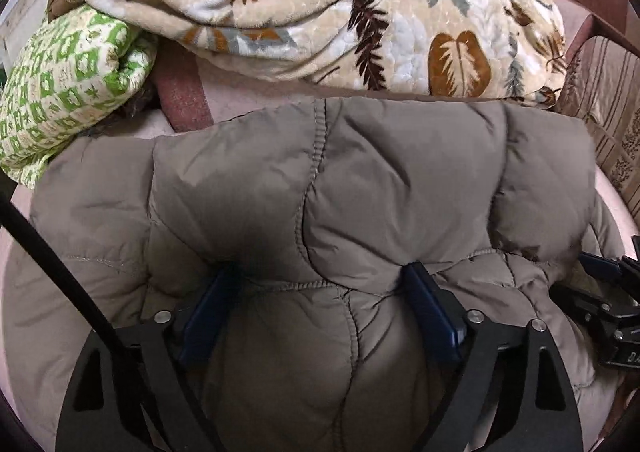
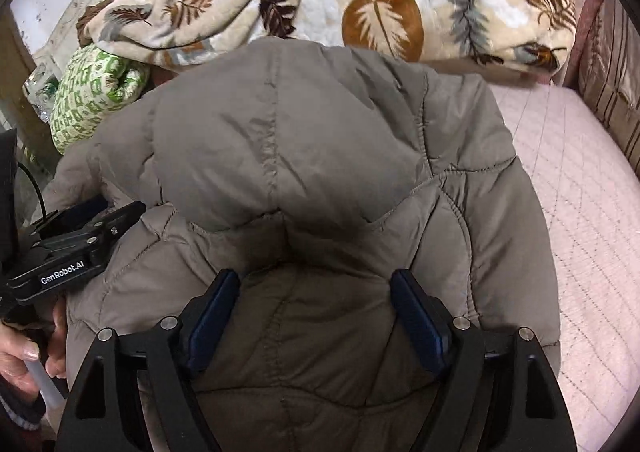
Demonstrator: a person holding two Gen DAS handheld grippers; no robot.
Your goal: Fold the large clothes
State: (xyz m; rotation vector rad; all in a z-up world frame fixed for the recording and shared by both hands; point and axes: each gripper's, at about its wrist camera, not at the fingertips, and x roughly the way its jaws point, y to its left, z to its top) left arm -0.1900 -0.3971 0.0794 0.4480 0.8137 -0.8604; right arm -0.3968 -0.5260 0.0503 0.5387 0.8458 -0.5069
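Observation:
A taupe quilted puffer jacket (image 1: pixel 320 179) lies folded over on a pink bed, also filling the right wrist view (image 2: pixel 312 155). My left gripper (image 1: pixel 320 276) stands open, its blue pads pressed into the jacket's upper fold, with puffy fabric bulging between the fingers. My right gripper (image 2: pixel 314 280) is open too, fingers wide apart over the jacket's near edge, fabric between them. The right gripper shows at the right edge of the left wrist view (image 1: pixel 608 292); the left gripper shows at the left of the right wrist view (image 2: pixel 80 240).
A cream leaf-print blanket (image 1: pixel 320 3) is heaped behind the jacket. A green-and-white patterned quilt (image 1: pixel 60 91) lies at the back left. The pink mattress (image 2: pixel 580 211) extends to the right, beside a striped cushion (image 2: pixel 616 91). A hand (image 2: pixel 20 356) holds the left gripper's handle.

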